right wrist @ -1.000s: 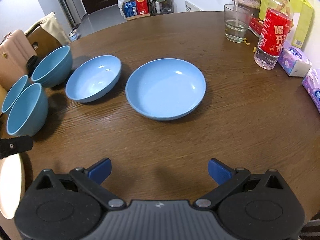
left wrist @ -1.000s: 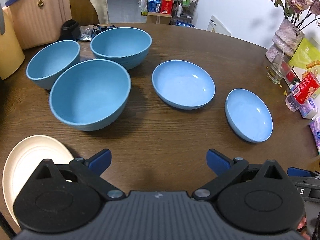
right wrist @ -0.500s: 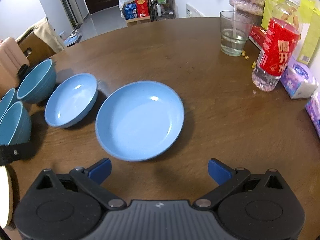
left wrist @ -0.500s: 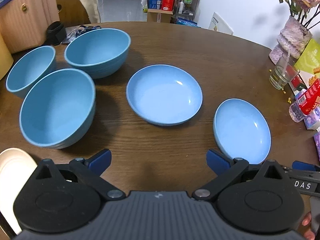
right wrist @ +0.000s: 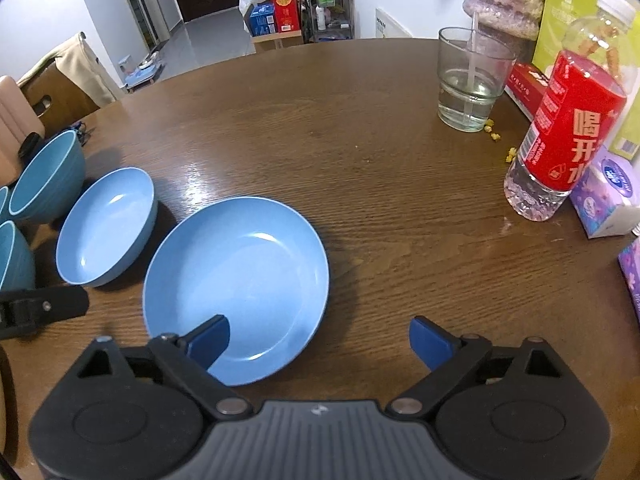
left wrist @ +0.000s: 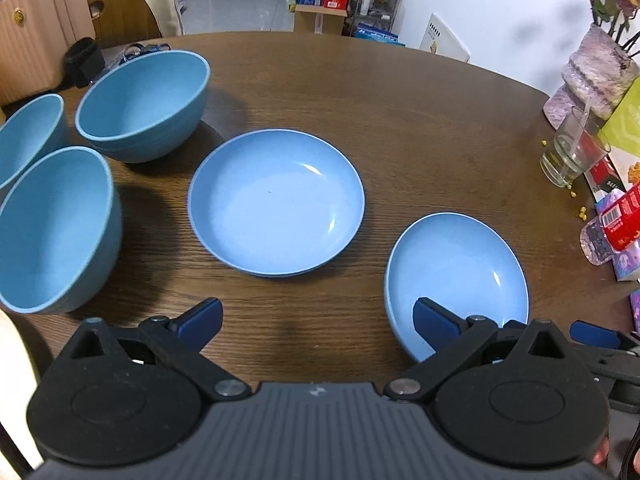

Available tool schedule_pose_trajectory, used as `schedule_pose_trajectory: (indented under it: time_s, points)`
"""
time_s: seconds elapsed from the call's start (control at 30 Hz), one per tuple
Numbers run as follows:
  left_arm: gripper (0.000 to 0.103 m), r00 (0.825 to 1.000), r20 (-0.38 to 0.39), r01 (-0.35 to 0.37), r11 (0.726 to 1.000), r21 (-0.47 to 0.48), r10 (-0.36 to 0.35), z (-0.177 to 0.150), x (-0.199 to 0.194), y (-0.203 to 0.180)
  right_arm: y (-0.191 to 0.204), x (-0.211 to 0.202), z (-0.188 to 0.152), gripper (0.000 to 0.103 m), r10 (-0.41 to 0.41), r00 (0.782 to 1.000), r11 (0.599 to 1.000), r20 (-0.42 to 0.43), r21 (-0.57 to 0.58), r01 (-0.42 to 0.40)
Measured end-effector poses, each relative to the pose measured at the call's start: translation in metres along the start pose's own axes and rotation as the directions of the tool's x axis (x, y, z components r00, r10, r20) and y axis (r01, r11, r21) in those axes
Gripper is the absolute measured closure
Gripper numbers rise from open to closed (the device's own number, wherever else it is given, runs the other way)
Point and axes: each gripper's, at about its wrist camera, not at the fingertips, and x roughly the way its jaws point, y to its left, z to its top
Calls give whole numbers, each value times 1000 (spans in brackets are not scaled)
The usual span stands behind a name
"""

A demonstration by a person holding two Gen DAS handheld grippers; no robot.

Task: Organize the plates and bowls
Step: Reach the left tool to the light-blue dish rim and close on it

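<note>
Right tongs, jaws spread but just narrowing, are hovering over the near rim of the shallow light-blue plate on the dark wooden table, grasping nothing. Left tongs are hanging released beside it, three deep blue bowls sitting farther left.

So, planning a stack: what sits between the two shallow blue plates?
Nothing: in the left wrist view, only bare table separates the larger plate from the smaller plate.

Two shallow light-blue plates lie upright, apart, the second at four o'clock. Three deeper teal bowls cluster at nine o'clock, all empty.
</note>
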Motion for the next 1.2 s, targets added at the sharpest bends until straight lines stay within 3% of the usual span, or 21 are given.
schedule_pose_trajectory:
  time_s: [0.17,0.3,0.53,0.93,1.2]
  points:
    - [0,1000,-7,2,1000,-1,-2,3,10,-14,-4,8,8,14,4,1000,1000,3,-16,-4]
    - [3,1000,-22,7,1000,-15,-7,5,20,-25,-8,15,13,28,5,1000,1000,-2,-29,-5]
    - [30,998,-65,12,999,-44,-15,4,36,-35,-11,23,19,45,18,1000,999,6,-51,-18]
    - [63,993,-117,-14,996,-90,4,6,55,-40,-16,35,23,81,57,998,997,-1,-44,-57]
    - [76,990,-138,-11,994,-108,-4,5,63,-42,-18,38,23,92,87,996,995,4,-42,-87]
